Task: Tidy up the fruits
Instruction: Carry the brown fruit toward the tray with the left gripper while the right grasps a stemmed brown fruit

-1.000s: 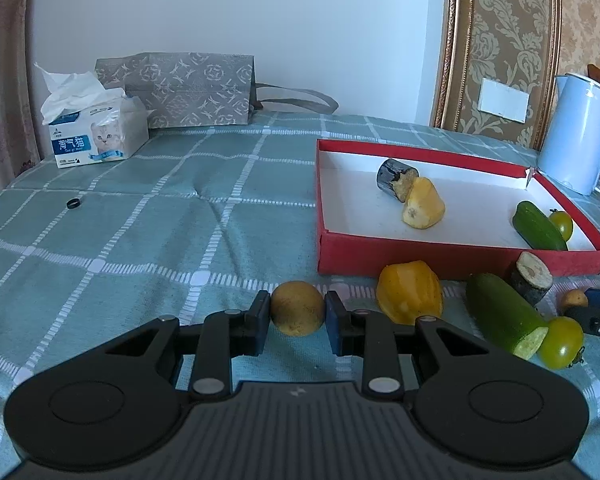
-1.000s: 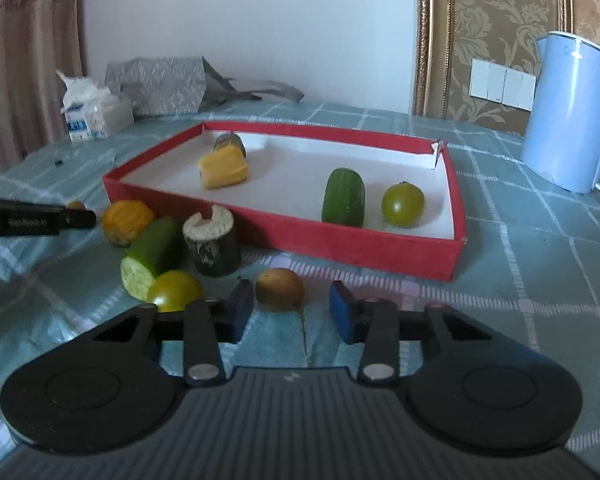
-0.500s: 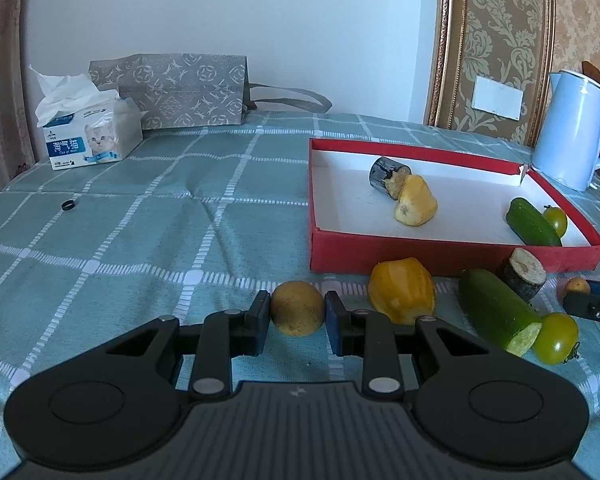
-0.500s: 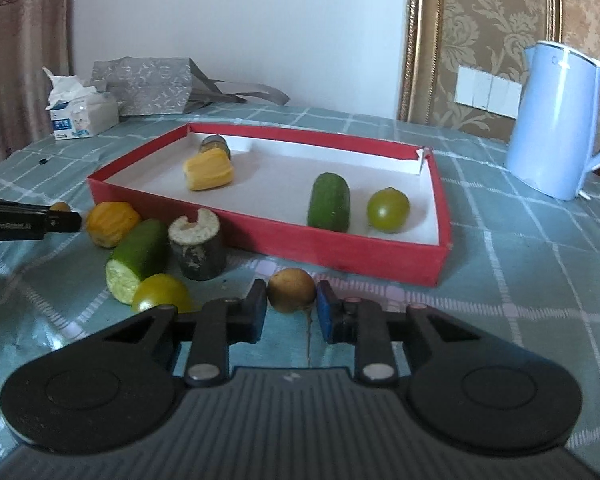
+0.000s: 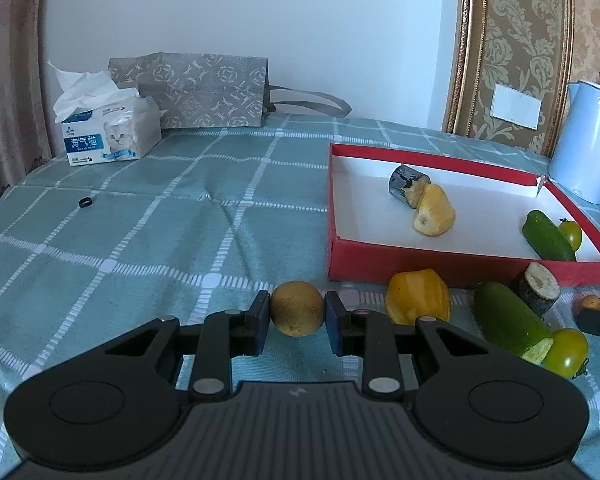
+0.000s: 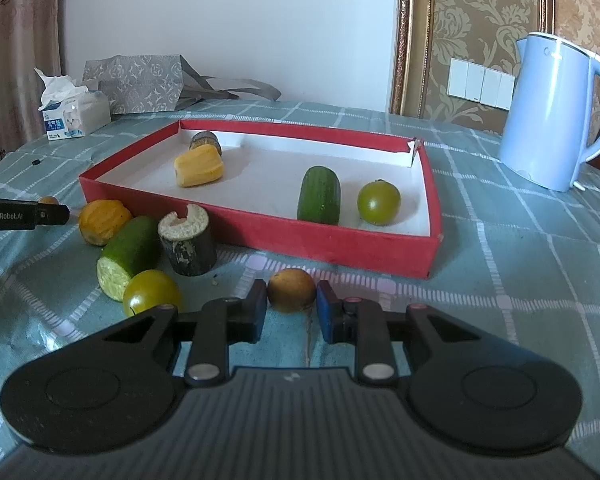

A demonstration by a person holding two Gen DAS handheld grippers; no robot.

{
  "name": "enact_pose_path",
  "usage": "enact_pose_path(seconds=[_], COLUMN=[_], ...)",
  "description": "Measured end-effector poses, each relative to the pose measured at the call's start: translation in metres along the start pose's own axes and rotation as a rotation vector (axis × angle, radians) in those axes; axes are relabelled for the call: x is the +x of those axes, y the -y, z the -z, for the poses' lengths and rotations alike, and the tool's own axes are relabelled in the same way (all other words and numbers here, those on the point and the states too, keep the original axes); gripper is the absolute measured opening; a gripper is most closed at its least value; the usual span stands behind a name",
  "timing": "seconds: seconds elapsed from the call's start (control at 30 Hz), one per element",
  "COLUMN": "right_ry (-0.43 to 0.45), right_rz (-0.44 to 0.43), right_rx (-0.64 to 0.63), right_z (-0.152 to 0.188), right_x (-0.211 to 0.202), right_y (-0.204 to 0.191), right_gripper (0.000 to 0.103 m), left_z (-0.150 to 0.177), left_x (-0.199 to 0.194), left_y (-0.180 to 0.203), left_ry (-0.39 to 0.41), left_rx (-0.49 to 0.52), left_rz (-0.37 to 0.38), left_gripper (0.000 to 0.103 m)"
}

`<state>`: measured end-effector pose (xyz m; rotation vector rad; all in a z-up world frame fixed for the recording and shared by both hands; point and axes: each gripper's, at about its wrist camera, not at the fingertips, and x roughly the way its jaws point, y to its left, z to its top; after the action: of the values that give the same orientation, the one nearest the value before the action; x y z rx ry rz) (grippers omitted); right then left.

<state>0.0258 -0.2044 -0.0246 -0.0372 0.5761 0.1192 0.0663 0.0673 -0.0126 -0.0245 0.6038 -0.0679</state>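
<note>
My left gripper (image 5: 297, 312) is shut on a round brown fruit (image 5: 297, 308), held just above the cloth left of the red tray (image 5: 452, 266). My right gripper (image 6: 291, 300) is shut on a second brown fruit (image 6: 292, 290) in front of the red tray (image 6: 340, 242). In the tray lie a yellow piece (image 6: 199, 167), a dark stub (image 6: 205, 142), a cucumber half (image 6: 319, 195) and a green tomato (image 6: 379, 203). On the cloth lie a yellow fruit (image 6: 102, 222), a cucumber half (image 6: 126, 254), a cut stub (image 6: 188, 240) and a green tomato (image 6: 151, 293).
A pale blue kettle (image 6: 556, 114) stands right of the tray. A tissue box (image 5: 110, 134) and a grey paper bag (image 5: 204, 90) stand at the back left. A small black ring (image 5: 85, 201) lies on the checked tablecloth (image 5: 160, 240).
My right gripper has closed around the brown fruit and lifted a little. My left gripper has risen slightly with its fruit held.
</note>
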Motion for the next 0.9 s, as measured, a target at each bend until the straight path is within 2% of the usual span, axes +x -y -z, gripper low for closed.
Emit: enact_pose_path(seconds=[0.43,0.9], right_ry=[0.027,0.061], right_rz=[0.022,0.046], right_rx=[0.008,-0.009], right_z=[-0.001,-0.001], right_x=[-0.004,-0.010], right_y=[0.002,-0.002], right_gripper=[0.025,0.025], left_z=[-0.003,-0.016], left_x=[-0.008,-0.022], left_y=[0.011,0.039], left_ry=[0.031,0.098], left_rx=[0.028,0.071], left_rz=[-0.049,0.017], left_gripper=[0.028,0.028])
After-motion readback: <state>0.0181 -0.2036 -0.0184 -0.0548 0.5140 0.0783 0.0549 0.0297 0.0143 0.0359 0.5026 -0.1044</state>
